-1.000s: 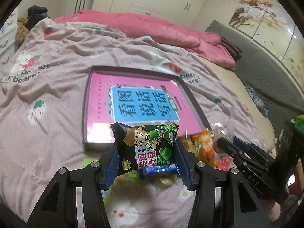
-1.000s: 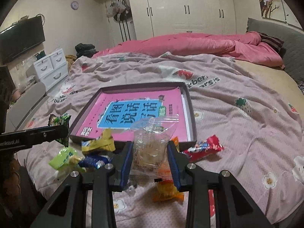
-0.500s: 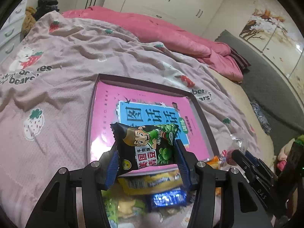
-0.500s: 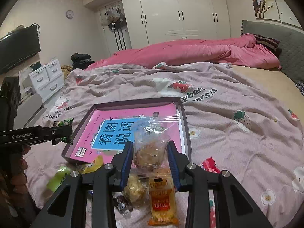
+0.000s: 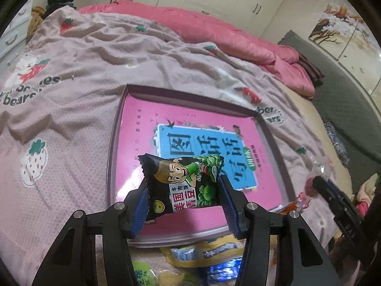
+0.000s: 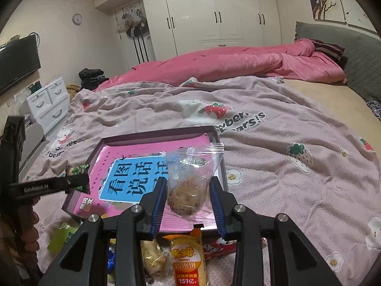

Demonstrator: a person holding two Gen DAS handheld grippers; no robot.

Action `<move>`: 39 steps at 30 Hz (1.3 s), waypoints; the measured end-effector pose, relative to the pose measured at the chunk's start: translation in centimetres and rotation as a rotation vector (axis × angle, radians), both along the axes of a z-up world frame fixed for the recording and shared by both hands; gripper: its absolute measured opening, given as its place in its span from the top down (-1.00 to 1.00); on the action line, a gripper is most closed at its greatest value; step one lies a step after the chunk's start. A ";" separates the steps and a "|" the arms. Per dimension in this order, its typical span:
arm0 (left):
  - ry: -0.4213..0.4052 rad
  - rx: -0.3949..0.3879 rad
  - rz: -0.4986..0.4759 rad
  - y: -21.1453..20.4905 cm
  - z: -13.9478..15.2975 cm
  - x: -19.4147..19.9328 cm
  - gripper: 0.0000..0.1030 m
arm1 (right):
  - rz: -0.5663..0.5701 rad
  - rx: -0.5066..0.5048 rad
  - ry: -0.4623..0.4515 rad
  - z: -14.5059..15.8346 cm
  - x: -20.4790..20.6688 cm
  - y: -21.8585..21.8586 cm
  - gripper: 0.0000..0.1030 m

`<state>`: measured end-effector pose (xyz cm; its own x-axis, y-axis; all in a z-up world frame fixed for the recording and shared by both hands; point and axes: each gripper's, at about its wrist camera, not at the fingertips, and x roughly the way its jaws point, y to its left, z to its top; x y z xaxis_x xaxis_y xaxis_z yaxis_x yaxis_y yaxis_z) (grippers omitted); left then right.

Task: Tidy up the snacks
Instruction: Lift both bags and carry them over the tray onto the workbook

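My left gripper (image 5: 182, 189) is shut on a black and green snack packet (image 5: 183, 186) with a cartoon boy, held over the near edge of a shallow purple box (image 5: 113, 147) lined with a pink and blue book cover. My right gripper (image 6: 187, 196) is shut on a clear bag holding a brown pastry (image 6: 188, 183), over the near right corner of the same box (image 6: 152, 134). In the right wrist view the left gripper (image 6: 71, 183) shows at the left with its packet. The right gripper's fingers (image 5: 333, 193) show at the right of the left wrist view.
Loose snacks lie on the pink strawberry bedspread (image 6: 285, 166) in front of the box: a yellow rice cake packet (image 6: 188, 259), a red wrapper (image 6: 219, 247), a green packet (image 6: 59, 236), yellow and blue wrappers (image 5: 202, 255). A rolled pink quilt (image 6: 238, 64) lies farther back.
Both grippers have moved forward with their snacks, from above the loose pile to over the box's near edge. The box now looks larger and closer in both views.
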<state>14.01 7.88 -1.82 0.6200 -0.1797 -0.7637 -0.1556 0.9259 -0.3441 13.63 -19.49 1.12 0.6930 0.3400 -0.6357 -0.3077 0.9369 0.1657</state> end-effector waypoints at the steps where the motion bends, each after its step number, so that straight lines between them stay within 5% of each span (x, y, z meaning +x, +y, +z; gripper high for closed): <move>1: 0.006 -0.003 -0.001 0.1 -0.3 0.1 -0.09 | 0.000 -0.002 0.003 -0.1 0.1 0.1 0.29; 39: 0.081 0.048 -0.050 -0.1 -3.7 1.2 -0.09 | -0.016 -0.082 0.172 -5.8 3.6 2.0 0.29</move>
<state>15.20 7.74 -5.48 0.5468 -0.1708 -0.8196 -0.1346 0.9483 -0.2874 17.24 -17.45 -4.68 0.5763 0.2720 -0.7706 -0.2662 0.9540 0.1377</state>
